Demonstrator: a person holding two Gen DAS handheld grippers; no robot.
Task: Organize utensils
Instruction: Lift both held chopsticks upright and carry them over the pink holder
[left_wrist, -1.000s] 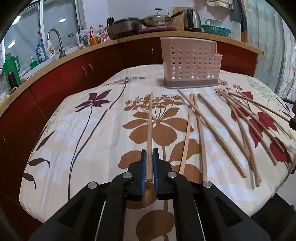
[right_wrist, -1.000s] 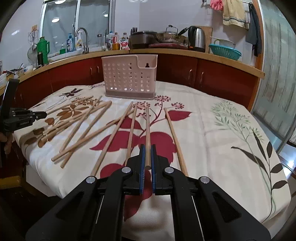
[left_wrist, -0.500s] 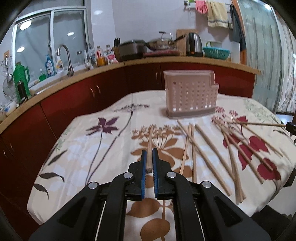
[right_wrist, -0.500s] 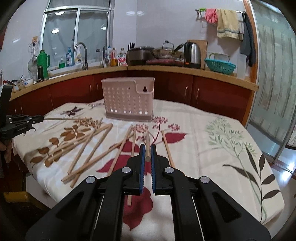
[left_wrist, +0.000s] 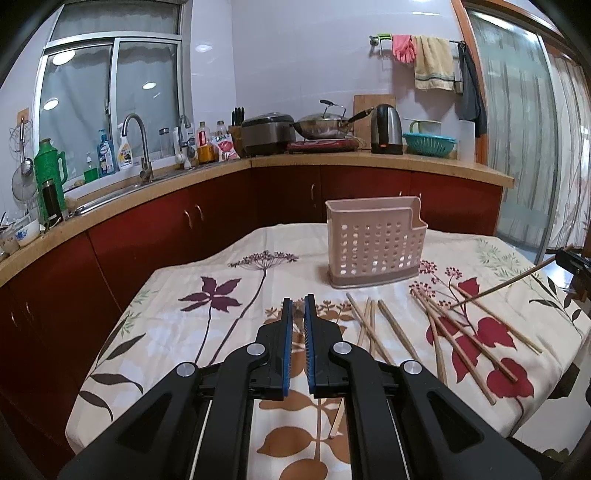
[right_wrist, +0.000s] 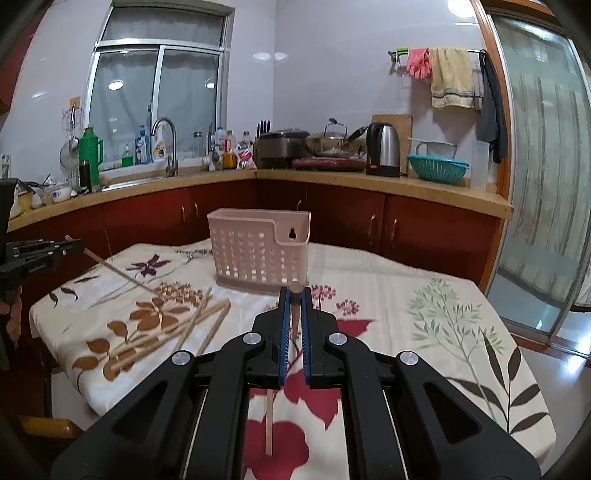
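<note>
While each gripper pinches a chopstick, carry both to the basket (right_wrist: 258, 251).
Right gripper (right_wrist: 294, 295) and left gripper (left_wrist: 298, 306) should tip their sticks upright before lowering.

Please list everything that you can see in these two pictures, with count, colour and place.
loose chopsticks: several (they cross, so the exact count is unclear), light wood, lying on the table before the holder
holder: one, pink, perforated, upright at the table's far side
tablecloth: one, cream with flowers, covering the table
kettle: one, steel and black, back counter
colander: one, teal, beside the kettle
flask: one, green, counter near the sink
left chopstick: one, wood, lifted
right chopstick: one, wood, lifted
left gripper: black, blue pads, holds left chopstick
right gripper: black, blue pads, holds right chopstick
</note>
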